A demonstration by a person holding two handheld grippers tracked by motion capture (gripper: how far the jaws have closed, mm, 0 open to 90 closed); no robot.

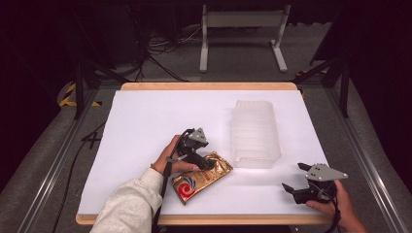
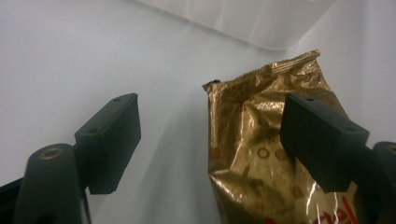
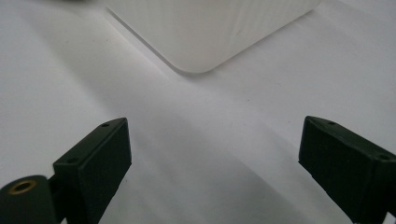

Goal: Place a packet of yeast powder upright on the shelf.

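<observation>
The white table (image 1: 145, 126) has lots of bare room on its left and far side. A clear plastic tray (image 1: 255, 133) blocks the middle right. A gold bag (image 1: 201, 177) (crinkly and flat) lies just beside the tray's near corner, leaving a thin gap.

on the tabletop (image 1: 145, 121), the pouch (image 1: 201, 177) lies just left of and before the bin (image 1: 255, 133); left tool (image 1: 206, 162) over the pouch, right tool (image 1: 291, 182) right of and before the bin.
</observation>
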